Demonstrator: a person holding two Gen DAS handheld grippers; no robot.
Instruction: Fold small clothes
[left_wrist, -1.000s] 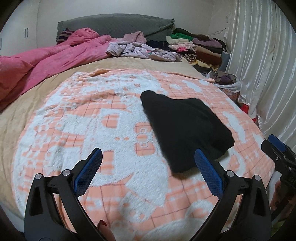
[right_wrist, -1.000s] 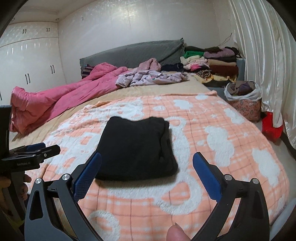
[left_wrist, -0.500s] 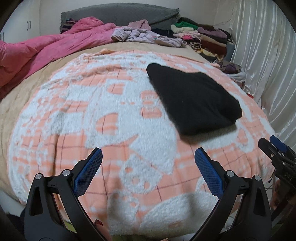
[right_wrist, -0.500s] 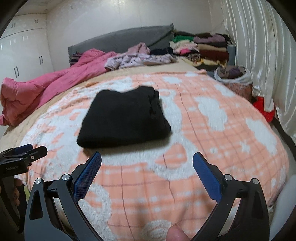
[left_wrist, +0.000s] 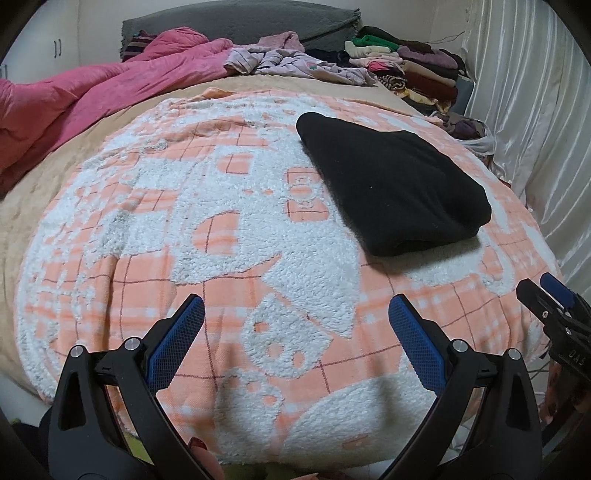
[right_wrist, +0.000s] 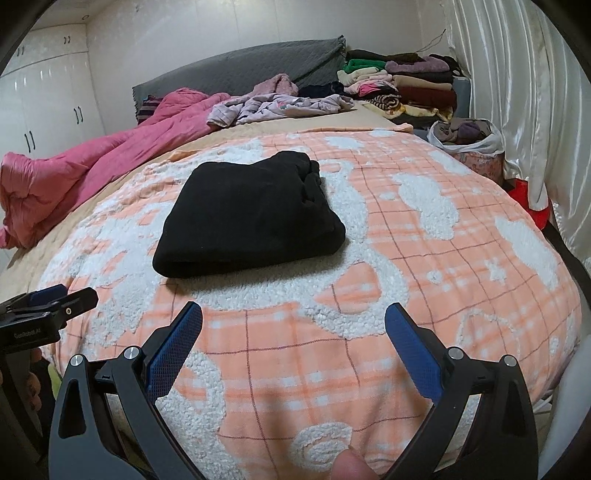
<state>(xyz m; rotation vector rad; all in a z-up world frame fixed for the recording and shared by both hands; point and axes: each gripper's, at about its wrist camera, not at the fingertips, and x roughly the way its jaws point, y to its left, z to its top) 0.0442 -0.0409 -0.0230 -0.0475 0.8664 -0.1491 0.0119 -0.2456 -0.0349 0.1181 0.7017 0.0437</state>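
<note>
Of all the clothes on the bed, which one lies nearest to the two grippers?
The black folded garment, alone on the orange and white blanket. The lilac crumpled clothes and the stack of folded clothes lie far behind it, by the headboard.

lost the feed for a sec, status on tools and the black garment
Left tool open, empty. Right tool open, empty. Folded black fleece garment flat on peach-and-white plaid blanket, untouched. Nothing in the way.

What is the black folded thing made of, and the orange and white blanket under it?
The black folded garment looks like soft matte fleece or knit: thick rounded folds, no shine. The blanket looks like plush fleece: the white patches stand up curly and fuzzy, while the orange checks lie flatter.
</note>
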